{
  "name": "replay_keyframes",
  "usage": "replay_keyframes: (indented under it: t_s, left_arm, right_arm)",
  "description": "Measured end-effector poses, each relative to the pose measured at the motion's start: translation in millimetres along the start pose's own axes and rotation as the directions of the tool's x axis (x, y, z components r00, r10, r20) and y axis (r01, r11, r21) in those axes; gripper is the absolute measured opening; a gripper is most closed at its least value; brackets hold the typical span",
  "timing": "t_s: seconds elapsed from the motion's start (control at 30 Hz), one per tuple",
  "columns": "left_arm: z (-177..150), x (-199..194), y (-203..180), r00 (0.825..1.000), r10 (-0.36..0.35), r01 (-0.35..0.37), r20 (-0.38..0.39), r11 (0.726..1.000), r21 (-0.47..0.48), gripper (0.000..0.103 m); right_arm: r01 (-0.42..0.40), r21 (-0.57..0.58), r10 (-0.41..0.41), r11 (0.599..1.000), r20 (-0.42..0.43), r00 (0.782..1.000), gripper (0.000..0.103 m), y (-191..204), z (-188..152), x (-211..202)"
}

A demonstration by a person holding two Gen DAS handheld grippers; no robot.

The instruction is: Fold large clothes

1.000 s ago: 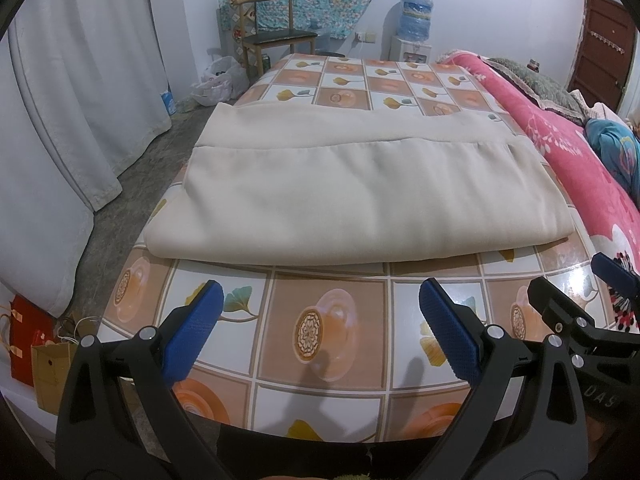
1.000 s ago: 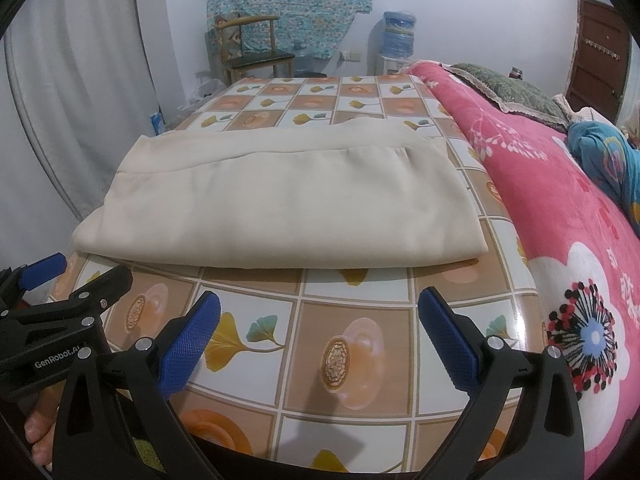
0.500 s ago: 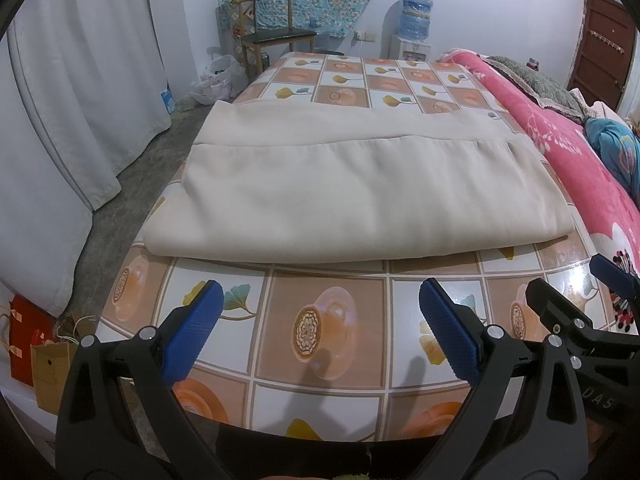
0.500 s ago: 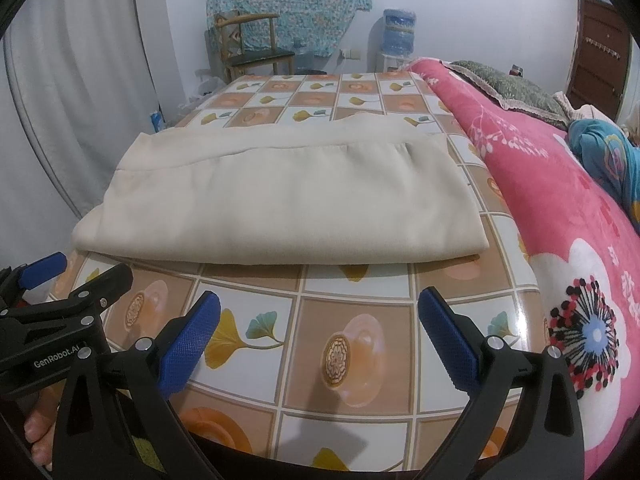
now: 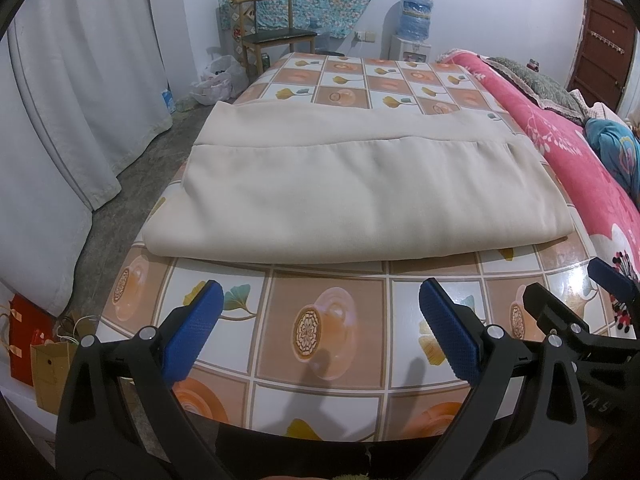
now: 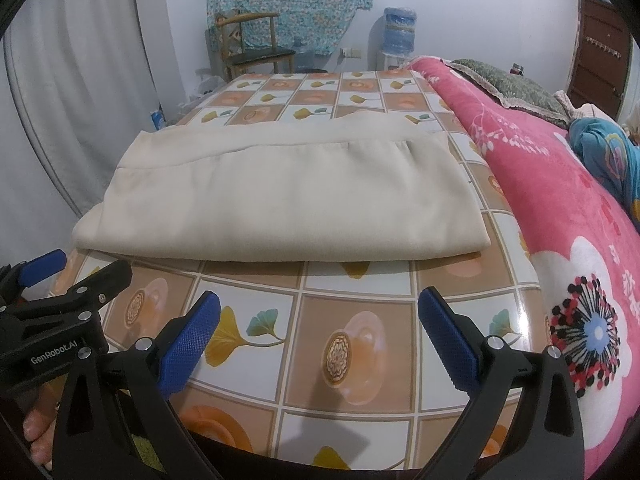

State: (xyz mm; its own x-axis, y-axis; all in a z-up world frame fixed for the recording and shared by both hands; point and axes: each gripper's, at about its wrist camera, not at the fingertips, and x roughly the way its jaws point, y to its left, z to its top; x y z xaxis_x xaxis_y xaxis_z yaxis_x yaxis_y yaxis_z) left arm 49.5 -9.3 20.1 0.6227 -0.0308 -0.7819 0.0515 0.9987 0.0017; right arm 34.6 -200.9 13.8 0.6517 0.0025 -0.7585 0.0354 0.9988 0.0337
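Grippers low at 6 o'clock, left gripper (image 5: 316,320) and right gripper (image 6: 318,322) both spread wide, empty; beige folded cloth (image 5: 360,200) beyond at 12 on patterned table (image 5: 320,344). Soft, limp, bulky: pinch near corners at fold edge

A home bedroom: pink floral bedding (image 6: 560,184), curtains (image 5: 80,80), wooden chair (image 5: 276,40).
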Motion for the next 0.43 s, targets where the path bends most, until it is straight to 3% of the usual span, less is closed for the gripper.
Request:
replay_keyframes:
  t_s: [0.43]
  left_arm:
    - [3.6, -1.8, -6.2, 1.0, -0.004, 0.004, 0.003, 1.0, 0.002, 0.095]
  right_arm:
    - [-0.001, -0.002, 0.001, 1.0, -0.001, 1.0, 0.096, -0.4, -0.6, 0.4]
